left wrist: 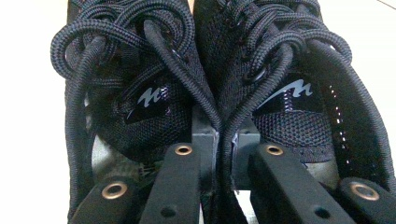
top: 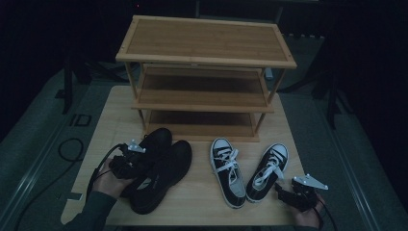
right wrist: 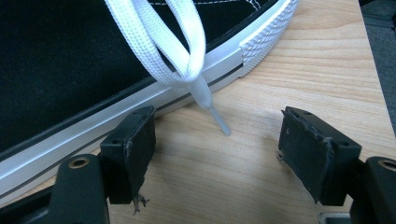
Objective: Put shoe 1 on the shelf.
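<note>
Black shoes (top: 159, 168): two dark shoes with dark laces are lying side by side on the left part of the table (top: 202, 202), toes pointing toward the shelf.
Left gripper (top: 129, 161): it is sitting at the open tops of the black shoes. In the left gripper view, one finger is going inside each shoe, and the two inner walls of the shoes are being pinched together between them.
Left fingers (left wrist: 180, 182): they are squeezed nearly together, clamping both shoe walls.
Right gripper (top: 288, 192): it is resting low at the right front of the table, just beside the right sneaker (top: 267, 172).
Right fingers (right wrist: 130, 154): they are standing wide apart and gripping nothing. Bare table and the tip of a white lace (right wrist: 219, 122) are lying between them.
Left sneaker (top: 228, 171): it is lying near its partner, heels close, toes spreading apart.
Shelf (top: 204, 72): a wooden rack with three boards is standing at the back of the table.
</note>
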The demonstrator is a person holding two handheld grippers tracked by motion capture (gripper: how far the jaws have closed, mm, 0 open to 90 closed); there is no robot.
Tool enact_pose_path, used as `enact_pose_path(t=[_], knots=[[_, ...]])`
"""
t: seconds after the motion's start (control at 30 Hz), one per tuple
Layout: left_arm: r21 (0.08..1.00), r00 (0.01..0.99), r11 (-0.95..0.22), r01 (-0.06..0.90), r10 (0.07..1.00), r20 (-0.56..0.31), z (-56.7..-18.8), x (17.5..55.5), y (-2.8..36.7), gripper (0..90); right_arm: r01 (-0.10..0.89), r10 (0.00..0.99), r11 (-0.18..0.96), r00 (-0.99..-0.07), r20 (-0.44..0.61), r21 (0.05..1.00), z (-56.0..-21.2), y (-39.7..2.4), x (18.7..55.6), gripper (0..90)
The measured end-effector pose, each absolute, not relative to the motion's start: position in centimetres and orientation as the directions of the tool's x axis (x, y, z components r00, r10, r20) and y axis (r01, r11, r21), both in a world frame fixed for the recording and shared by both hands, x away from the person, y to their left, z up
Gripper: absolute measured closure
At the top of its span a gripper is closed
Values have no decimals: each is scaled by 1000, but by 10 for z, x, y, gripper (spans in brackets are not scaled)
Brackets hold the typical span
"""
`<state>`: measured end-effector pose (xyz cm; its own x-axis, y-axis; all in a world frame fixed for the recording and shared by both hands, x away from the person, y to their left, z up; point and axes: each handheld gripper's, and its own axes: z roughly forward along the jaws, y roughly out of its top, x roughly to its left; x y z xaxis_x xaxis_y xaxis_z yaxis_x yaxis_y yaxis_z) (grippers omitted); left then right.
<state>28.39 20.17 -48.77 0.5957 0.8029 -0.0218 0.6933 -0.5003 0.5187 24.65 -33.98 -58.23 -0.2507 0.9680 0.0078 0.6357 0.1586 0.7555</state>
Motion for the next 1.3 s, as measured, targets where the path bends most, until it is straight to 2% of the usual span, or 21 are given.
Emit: enact_pose_path(t=[0.43, 1.3], knots=[[545, 576, -496, 676, 817, 28, -484, 282, 196, 853, 636, 968, 159, -251, 8, 756, -582, -340, 246, 269], [554, 586, -508, 659, 809, 44, -480, 297, 180, 852, 635, 968, 158, -251, 8, 756, -582, -340, 246, 269]])
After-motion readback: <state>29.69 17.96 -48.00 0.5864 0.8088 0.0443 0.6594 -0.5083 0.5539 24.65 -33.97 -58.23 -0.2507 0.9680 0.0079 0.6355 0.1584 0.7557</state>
